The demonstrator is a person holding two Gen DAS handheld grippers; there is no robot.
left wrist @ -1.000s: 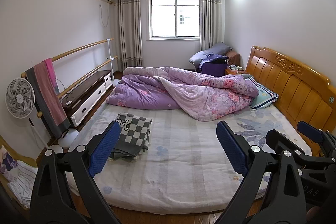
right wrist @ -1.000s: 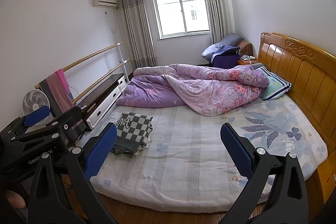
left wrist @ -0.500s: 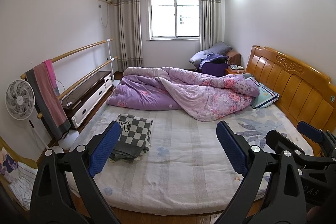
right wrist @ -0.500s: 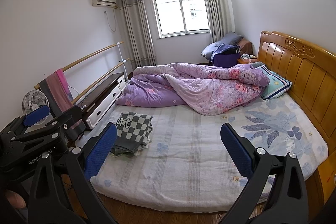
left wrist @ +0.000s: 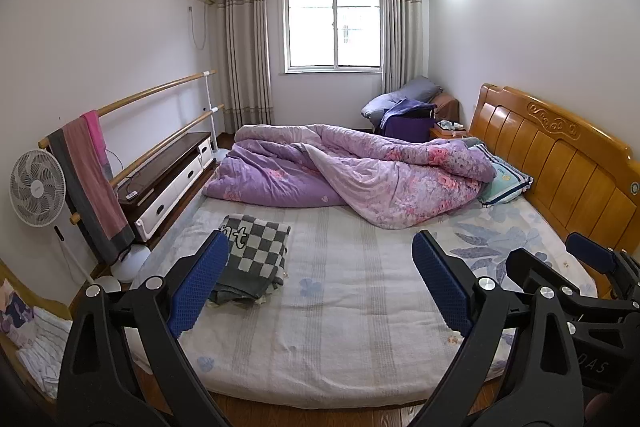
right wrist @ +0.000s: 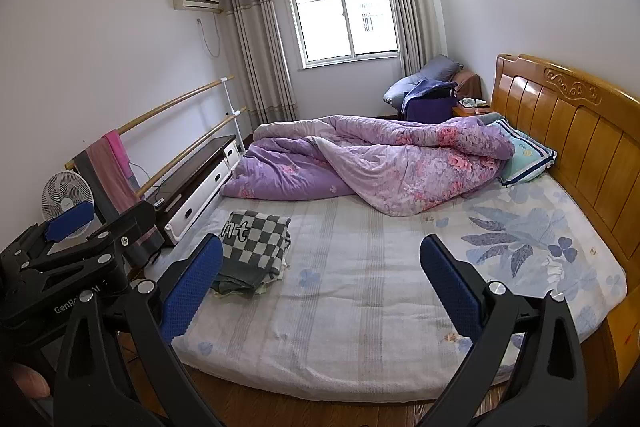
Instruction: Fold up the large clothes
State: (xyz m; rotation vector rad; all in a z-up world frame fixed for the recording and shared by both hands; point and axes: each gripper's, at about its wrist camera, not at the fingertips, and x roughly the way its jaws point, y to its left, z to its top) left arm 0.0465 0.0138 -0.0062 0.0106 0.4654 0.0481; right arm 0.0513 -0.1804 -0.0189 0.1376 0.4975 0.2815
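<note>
Hovering: two empty grippers (left wrist: 320, 283), one folded garment (left wrist: 256, 255)

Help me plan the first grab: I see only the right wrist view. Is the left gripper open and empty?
Observer: Yes. The left wrist view shows the left gripper open, with nothing between its pads.
Operator: Any cloth outside my frame?
Observer: Some pale fabric lies low at the far left, off the bed.
</note>
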